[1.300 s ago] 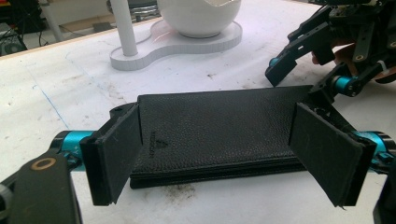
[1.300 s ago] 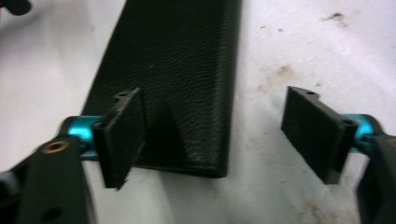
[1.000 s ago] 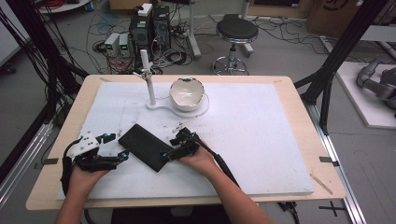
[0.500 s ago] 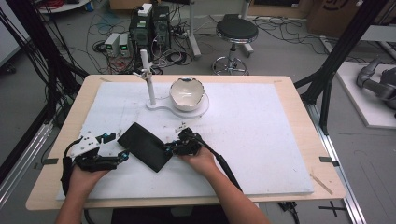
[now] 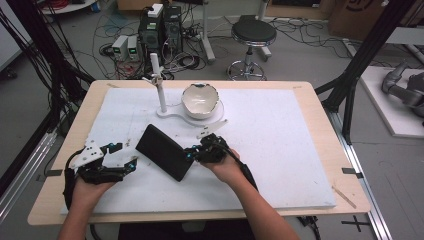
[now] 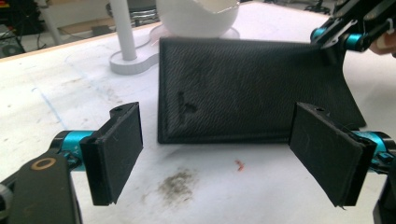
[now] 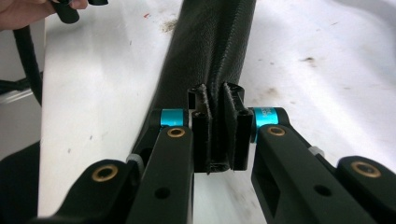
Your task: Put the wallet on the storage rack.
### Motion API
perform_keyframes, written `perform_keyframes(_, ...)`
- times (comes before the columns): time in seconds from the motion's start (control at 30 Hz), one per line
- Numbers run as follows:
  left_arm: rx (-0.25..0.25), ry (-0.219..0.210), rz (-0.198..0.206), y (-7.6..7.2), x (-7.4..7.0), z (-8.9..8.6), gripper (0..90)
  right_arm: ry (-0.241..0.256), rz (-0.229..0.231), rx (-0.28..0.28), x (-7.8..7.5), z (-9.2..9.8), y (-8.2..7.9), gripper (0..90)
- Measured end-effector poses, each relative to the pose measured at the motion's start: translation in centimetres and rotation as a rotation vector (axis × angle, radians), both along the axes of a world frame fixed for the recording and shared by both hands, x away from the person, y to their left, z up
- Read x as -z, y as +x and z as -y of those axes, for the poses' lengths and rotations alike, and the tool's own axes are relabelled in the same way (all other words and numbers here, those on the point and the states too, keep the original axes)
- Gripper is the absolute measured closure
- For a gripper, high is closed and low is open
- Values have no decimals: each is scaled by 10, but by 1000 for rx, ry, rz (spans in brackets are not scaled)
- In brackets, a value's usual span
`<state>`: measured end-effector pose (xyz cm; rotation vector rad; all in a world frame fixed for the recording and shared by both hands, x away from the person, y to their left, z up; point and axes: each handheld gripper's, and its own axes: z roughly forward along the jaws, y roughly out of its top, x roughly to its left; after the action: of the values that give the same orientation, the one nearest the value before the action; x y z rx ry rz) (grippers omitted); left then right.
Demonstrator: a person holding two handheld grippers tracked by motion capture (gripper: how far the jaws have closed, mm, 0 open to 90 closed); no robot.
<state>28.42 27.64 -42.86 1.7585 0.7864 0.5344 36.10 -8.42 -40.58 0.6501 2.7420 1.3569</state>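
A flat black leather case [image 5: 163,151] lies on the white mat [image 5: 280,140], tilted up at its right end. My right gripper [image 5: 192,155] is shut on that end; in the right gripper view the case [image 7: 212,42] runs away from the closed jaws of the right gripper [image 7: 215,140], which pinch its edge. My left gripper [image 5: 127,159] stands open just left of the case, apart from it. In the left gripper view the case [image 6: 247,88] lies beyond the wide-open left gripper [image 6: 233,156], with the right gripper [image 6: 343,35] at its far corner.
A white bowl [image 5: 200,100] rests on a white stand base with an upright post [image 5: 159,86] behind the case. The mat has room to the right. The wooden table edge [image 5: 345,165] borders it. Cables and computers lie on the floor beyond.
The right gripper has lifted and shifted the case's right end slightly left and up. The left gripper has stayed in place, open.
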Motion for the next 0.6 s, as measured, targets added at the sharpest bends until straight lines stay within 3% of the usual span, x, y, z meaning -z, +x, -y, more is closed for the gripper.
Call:
perform_keyframes(0.3, 56, -26, -15, 2, -5, 13, 177, -10, 83, -11, -24, 44, -8, 842)
perform_keyframes(0.43, 85, -41, -19, 7, -10, 20, 177, -8, 112, -26, -34, 56, -13, 842)
perform_keyframes(0.6, 138, -26, -19, 15, -18, 33, 177, 3, 149, -77, -44, 64, -18, 842)
